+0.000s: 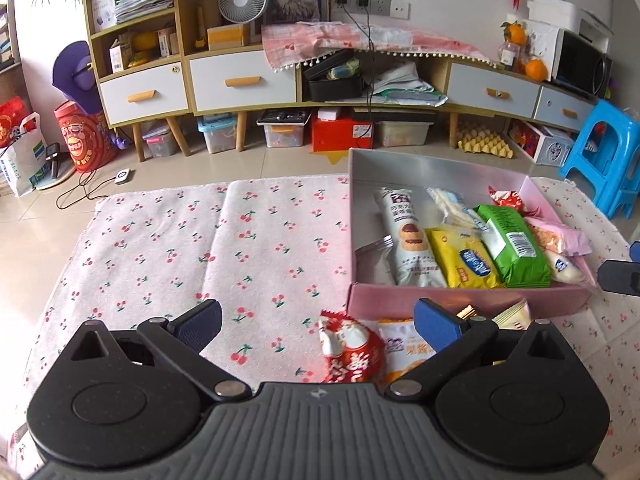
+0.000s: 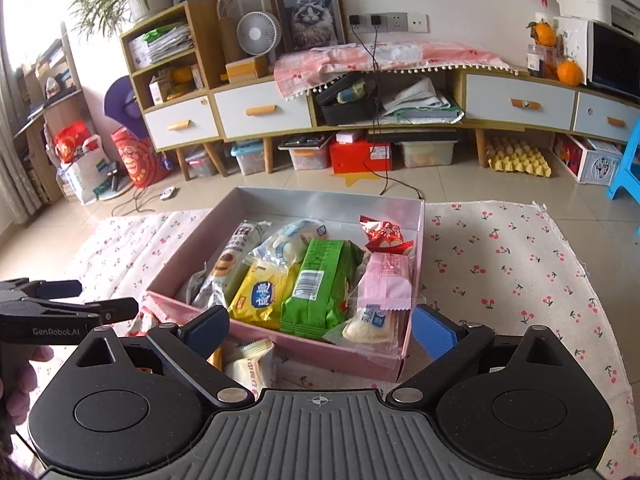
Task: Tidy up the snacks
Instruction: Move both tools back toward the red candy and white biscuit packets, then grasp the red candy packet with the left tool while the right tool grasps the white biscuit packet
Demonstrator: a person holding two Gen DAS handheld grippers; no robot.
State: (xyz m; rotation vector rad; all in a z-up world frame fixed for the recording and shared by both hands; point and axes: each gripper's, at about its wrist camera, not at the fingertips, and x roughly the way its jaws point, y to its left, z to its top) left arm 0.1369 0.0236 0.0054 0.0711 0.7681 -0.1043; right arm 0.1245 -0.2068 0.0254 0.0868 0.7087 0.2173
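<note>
Cherry-print cloth (image 1: 160,240) bears pink box (image 2: 280,340) of snacks.

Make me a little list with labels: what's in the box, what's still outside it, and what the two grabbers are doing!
box: pink box, open top, on the cherry cloth
in box: green pack, yellow pack, pink pack, red pack, long biscuit pack, and a few more
outside box: red snack and orange pack by the near wall
left gripper: open, holds nothing
right gripper: open, holds nothing
</note>
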